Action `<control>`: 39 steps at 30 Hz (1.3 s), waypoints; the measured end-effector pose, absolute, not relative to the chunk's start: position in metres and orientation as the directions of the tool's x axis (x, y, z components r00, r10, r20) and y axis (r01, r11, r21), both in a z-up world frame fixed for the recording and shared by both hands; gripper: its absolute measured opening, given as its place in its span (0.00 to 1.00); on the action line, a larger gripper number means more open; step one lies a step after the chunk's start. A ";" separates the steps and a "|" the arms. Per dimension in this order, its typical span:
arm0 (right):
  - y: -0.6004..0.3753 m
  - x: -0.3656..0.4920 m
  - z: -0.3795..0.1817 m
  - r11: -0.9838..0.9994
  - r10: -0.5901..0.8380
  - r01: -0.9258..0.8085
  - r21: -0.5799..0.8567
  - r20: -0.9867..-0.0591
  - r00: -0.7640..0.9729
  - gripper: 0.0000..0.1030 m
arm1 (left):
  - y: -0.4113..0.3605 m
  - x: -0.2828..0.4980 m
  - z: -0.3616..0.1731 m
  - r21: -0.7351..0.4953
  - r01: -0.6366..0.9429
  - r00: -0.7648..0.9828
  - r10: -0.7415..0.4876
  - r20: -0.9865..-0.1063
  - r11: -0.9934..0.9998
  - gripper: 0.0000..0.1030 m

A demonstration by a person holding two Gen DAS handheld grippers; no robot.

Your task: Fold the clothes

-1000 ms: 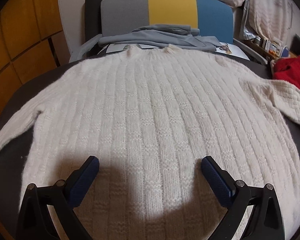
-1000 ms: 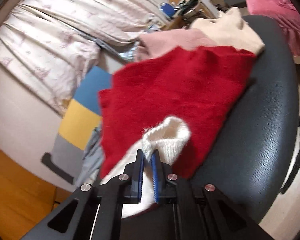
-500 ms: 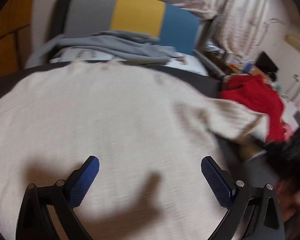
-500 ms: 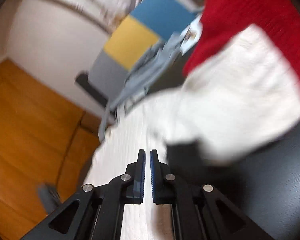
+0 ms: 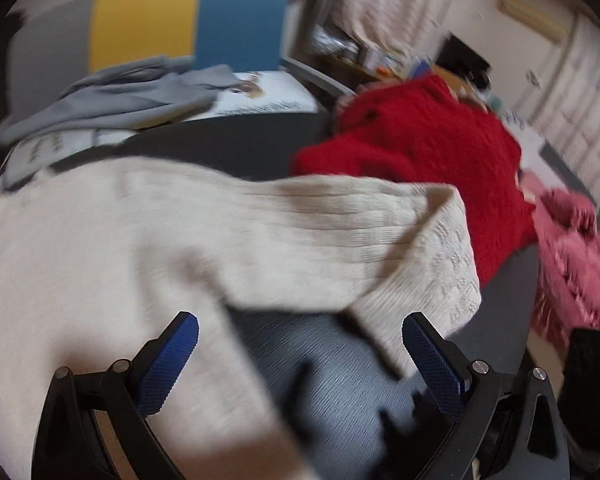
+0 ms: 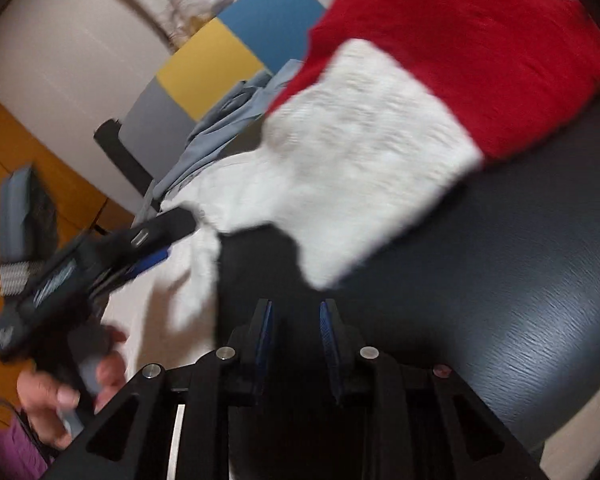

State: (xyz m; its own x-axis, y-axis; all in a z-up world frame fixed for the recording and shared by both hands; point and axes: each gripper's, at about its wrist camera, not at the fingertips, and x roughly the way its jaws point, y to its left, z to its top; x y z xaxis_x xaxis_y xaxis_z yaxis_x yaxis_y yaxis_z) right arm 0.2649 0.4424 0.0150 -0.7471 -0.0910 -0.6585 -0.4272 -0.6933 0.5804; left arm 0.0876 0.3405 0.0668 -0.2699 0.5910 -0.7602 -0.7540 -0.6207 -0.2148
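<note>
Cream sweater point(image 5: 112, 240) spread on the dark round table point(image 5: 332, 364), its body filling the 9 o'clock half of the left wrist view; one sleeve point(image 5: 384, 240) lies folded back across the table toward 3 o'clock, its end resting against the red sweater point(image 5: 428, 148). A pink garment point(image 5: 576, 264) lies at 3 o'clock, at the table edge. Behind the table, at 11 o'clock, a chair point(image 5: 188, 24) with a grey, yellow and blue back carries a grey garment point(image 5: 120, 96) on its seat. No container is identifiable, and no writing is legible owing to blur.

Left gripper point(image 5: 300, 356): jaws spread wide, nothing between the blue pads; sweater body lies under the left pad, sleeve edge just beside the right pad. In the right wrist view it appears at 9 o'clock, held by a hand point(image 6: 64, 392).

Right gripper point(image 6: 296, 328): jaws have just been opening and now stand slightly parted with nothing between them, over bare table; the sleeve point(image 6: 356, 168) lies released ahead, at 12 o'clock.
</note>
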 end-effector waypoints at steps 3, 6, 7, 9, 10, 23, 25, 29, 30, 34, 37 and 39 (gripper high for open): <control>0.448 0.275 0.008 -0.669 -0.113 -0.410 0.620 -0.631 -0.768 0.24 | 0.380 0.092 0.063 -0.149 -0.813 -0.269 0.591 -0.761 -0.563 1.00; 0.450 0.276 0.003 -0.669 -0.125 -0.394 0.630 -0.619 -0.776 0.24 | 0.398 0.097 0.059 -0.145 -0.848 -0.238 0.610 -0.756 -0.509 1.00; 0.450 0.275 0.001 -0.669 -0.129 -0.390 0.633 -0.615 -0.778 0.24 | 0.399 0.099 0.058 -0.163 -0.855 -0.217 0.624 -0.751 -0.493 1.00; 0.453 0.277 -0.001 -0.660 -0.139 -0.380 0.648 -0.602 -0.786 0.24 | 0.402 0.102 0.055 -0.199 -0.866 -0.174 0.649 -0.740 -0.459 1.00; 0.454 0.277 -0.003 -0.659 -0.140 -0.375 0.652 -0.596 -0.791 0.24 | 0.404 0.104 0.054 -0.217 -0.871 -0.153 0.661 -0.735 -0.442 1.00; 0.449 0.275 -0.008 -0.710 -0.080 -0.373 0.598 -0.595 -0.800 0.24 | 0.415 0.123 0.074 -0.189 -0.900 -0.105 0.615 -0.781 -0.394 0.09; 0.449 0.274 -0.007 -0.708 -0.080 -0.385 0.592 -0.609 -0.789 0.24 | 0.406 0.116 0.094 -0.226 -0.895 -0.087 0.647 -0.757 -0.385 0.09; 0.449 0.272 -0.001 -0.711 -0.084 -0.386 0.588 -0.616 -0.783 0.23 | 0.387 0.098 0.135 -0.257 -0.885 -0.094 0.689 -0.718 -0.388 0.08; 0.446 0.270 0.002 -0.726 -0.089 -0.366 0.582 -0.608 -0.789 0.17 | 0.380 0.091 0.146 -0.253 -0.883 -0.108 0.696 -0.710 -0.394 0.08; 0.430 0.241 0.018 -0.800 -0.135 -0.271 0.535 -0.602 -0.787 0.16 | 0.356 0.066 0.177 -0.244 -0.870 -0.154 0.708 -0.690 -0.427 0.08; 0.419 0.205 0.030 -0.829 -0.161 -0.210 0.519 -0.580 -0.798 0.10 | 0.338 0.046 0.191 -0.238 -0.854 -0.188 0.701 -0.687 -0.462 0.08; 0.406 0.177 0.031 -0.839 -0.181 -0.181 0.514 -0.577 -0.797 0.08 | 0.322 0.033 0.195 -0.239 -0.841 -0.204 0.693 -0.692 -0.486 0.08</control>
State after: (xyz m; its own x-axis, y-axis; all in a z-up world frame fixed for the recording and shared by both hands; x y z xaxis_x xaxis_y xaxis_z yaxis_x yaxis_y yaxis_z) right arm 0.1765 0.4060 0.0314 -0.7965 -0.1811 -0.5768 -0.1814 -0.8385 0.5137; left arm 0.0333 0.3223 0.1950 -0.2036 0.6931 -0.6915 -0.8407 -0.4858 -0.2393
